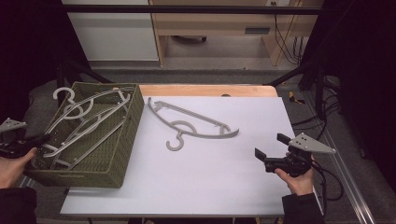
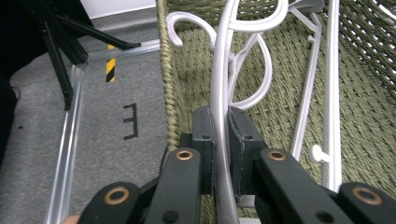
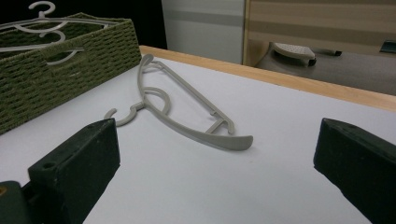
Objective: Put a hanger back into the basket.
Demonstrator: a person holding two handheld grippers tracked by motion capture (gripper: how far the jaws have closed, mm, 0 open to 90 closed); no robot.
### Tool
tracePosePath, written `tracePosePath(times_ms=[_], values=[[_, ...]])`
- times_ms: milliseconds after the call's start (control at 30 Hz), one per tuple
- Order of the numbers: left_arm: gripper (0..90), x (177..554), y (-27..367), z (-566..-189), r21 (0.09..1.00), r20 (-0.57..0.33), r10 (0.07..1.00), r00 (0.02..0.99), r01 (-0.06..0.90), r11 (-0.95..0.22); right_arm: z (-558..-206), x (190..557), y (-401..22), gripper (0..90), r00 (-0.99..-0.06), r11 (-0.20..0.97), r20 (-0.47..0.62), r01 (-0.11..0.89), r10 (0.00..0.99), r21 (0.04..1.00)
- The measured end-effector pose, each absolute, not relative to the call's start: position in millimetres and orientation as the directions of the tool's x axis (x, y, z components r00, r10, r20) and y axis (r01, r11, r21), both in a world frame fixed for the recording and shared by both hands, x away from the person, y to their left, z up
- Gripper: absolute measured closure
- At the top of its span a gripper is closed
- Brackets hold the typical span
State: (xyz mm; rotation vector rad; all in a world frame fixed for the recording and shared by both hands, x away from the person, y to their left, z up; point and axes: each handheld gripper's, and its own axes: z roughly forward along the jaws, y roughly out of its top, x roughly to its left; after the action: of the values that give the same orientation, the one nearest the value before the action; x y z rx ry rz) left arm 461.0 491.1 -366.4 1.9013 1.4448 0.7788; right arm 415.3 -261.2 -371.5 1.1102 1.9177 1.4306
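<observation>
We can't count the hangers (image 1: 86,123) piled in the basket (image 1: 122,154), they overlap too much. In the left gripper view the clamped hanger (image 2: 220,102) runs off the top and bottom edges. In the high view the left gripper (image 1: 39,138) is cut off by the left edge.

Table (image 1: 196,186): centre of the high view, running from lower left to right edge.
Basket (image 1: 122,154): on the table's left end, left half of the frame, overhanging the table's left edge.
Hangers in basket (image 1: 88,123): several, stacked inside; one hook (image 1: 63,93) pokes over the far left rim.
Loose hanger (image 1: 196,122): on the table, just right of the basket, upper centre; hook toward the near side.
Left gripper (image 1: 39,138): left edge of frame, at the basket's left wall, jaws on a hanger rod (image 2: 219,140).
Right gripper (image 1: 271,151): lower right of frame, over the table's right end, well apart from the loose hanger.
</observation>
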Motion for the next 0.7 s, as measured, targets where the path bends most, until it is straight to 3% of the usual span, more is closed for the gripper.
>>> tracePosePath(times_ms=[333,500,700], values=[[81.7,461,477,-378,0.708,0.13,0.963,0.238,0.658,-0.258,-371,415,-261,0.6,-0.545,0.117,0.077,0.312,0.835,0.943],[78.5,464,462,-377,0.673,0.176,0.936,0.303,0.657,-0.339,-371,414,-262,0.6,-0.542,0.113,0.079,0.311,0.837,0.944],[72.4,464,463,-374,0.684,0.136,0.946,0.294,0.663,-0.304,-370,414,-262,0.6,-0.543,0.113,0.078,0.31,0.836,0.944]])
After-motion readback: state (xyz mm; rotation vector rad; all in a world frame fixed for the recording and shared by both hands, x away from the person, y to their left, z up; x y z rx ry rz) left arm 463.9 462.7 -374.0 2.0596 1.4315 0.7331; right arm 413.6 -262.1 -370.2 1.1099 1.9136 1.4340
